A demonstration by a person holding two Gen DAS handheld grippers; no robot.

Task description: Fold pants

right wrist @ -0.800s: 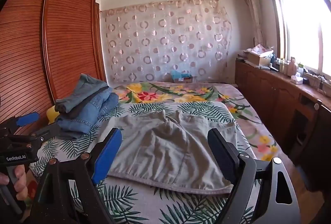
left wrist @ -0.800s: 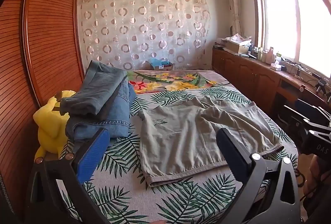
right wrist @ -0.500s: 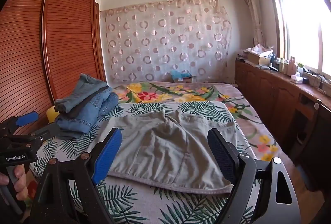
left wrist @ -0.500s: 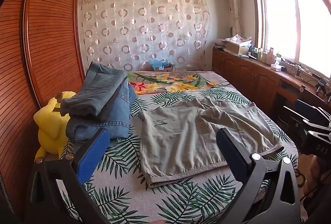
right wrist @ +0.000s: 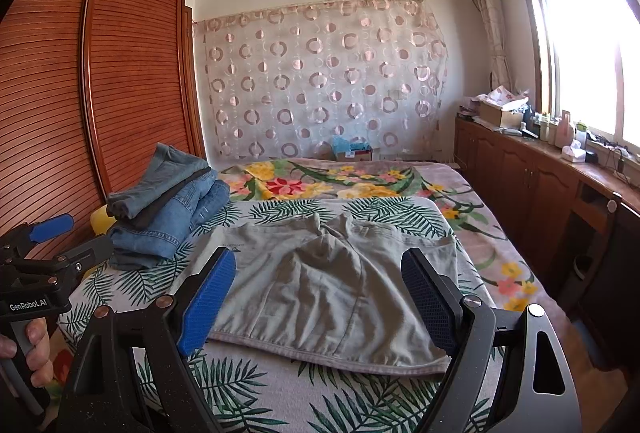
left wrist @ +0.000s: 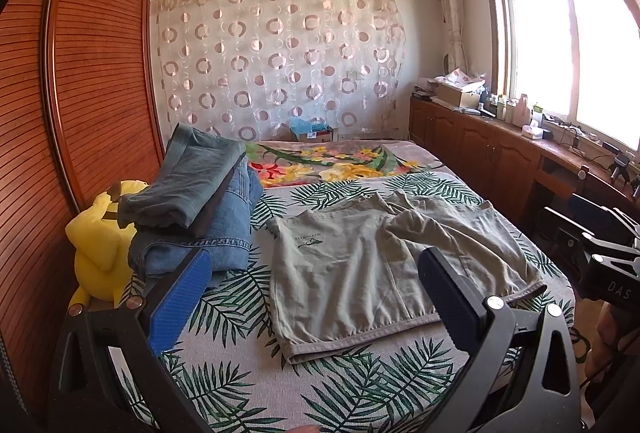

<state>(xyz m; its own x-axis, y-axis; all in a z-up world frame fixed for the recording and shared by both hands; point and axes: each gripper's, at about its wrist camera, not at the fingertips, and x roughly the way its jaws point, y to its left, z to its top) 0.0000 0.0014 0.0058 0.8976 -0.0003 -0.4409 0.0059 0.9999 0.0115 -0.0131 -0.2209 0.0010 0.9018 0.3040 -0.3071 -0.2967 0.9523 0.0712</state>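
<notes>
Both claws, left claw (left wrist: 312,297) and right claw (right wrist: 318,297), hang wide and empty just short of the wrinkled grey-green cotton pants (right wrist: 332,285), spread flat beside the stacked blue jeans (right wrist: 168,209), seemingly laid out ready for folding.

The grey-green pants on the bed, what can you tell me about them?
The grey-green pants are short, soft-looking cloth with a stitched waistband at the near edge and a small dark logo. They lie spread nearly flat on the leafy bedspread, wrinkled in the middle, not yet folded. Nothing holds them.
</notes>
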